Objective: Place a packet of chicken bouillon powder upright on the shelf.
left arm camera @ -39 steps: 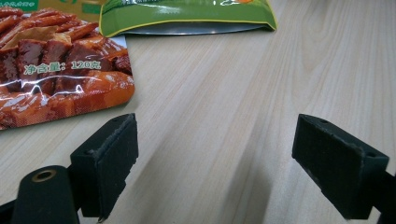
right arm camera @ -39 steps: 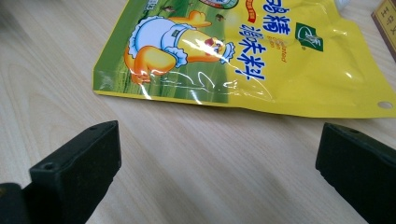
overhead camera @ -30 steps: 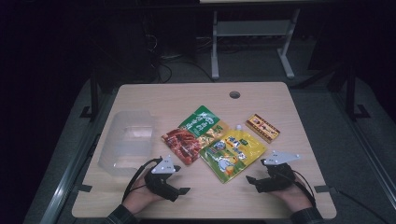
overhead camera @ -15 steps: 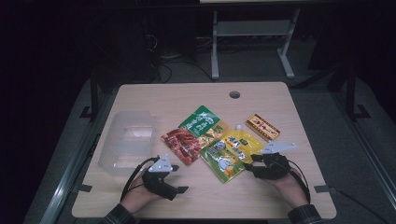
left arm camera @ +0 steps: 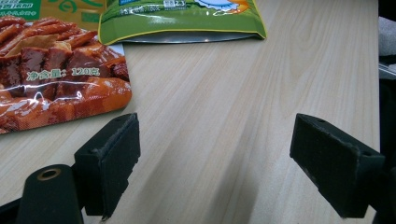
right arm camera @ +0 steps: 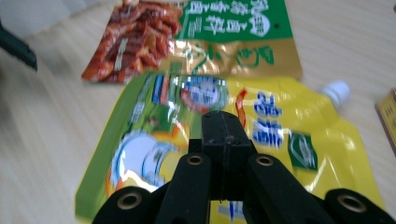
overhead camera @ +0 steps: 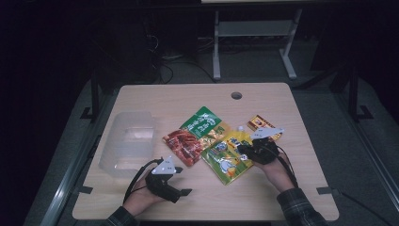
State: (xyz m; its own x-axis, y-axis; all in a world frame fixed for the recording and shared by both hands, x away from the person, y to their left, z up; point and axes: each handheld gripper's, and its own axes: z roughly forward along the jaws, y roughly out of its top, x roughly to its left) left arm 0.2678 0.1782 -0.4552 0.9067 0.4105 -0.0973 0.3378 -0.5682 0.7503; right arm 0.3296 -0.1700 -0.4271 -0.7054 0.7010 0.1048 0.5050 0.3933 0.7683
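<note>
Far to the left of the yellow pouch (overhead camera: 228, 157), well apart from it: a clear plastic container (overhead camera: 127, 141), standing on the tabletop (overhead camera: 301, 188) near its left edge.

Left of the yellow pouch and nearer the person: the left tool (overhead camera: 184, 191), held low over bare wood, released, jaws standing wide with nothing between them. In the left gripper view, the same left tool (left arm camera: 215, 140) gaping over wood grain, the yellow pouch's (left arm camera: 182, 21) bottom edge well beyond the jaws.

Just left of the yellow pouch, touching its corner: a red snack pack (overhead camera: 183, 146), lying flat, close past the left jaw (left arm camera: 60, 79).

Beyond the yellow pouch, partly tucked under its far edge: a green and gold pack (overhead camera: 204, 123), overlapping the red one.

Over the yellow pouch's right half: the right tool (overhead camera: 242, 150), clenched, jaws having just been closing. In the right gripper view, pads of the right tool (right arm camera: 224, 126) pressed flat together, nothing seen between them, the yellow pouch (right arm camera: 289, 121) lying flat underneath, its white cap (right arm camera: 337, 92) at the far right corner.

Right of the yellow pouch, just past the cap: a small brown box (overhead camera: 263, 125).
</note>
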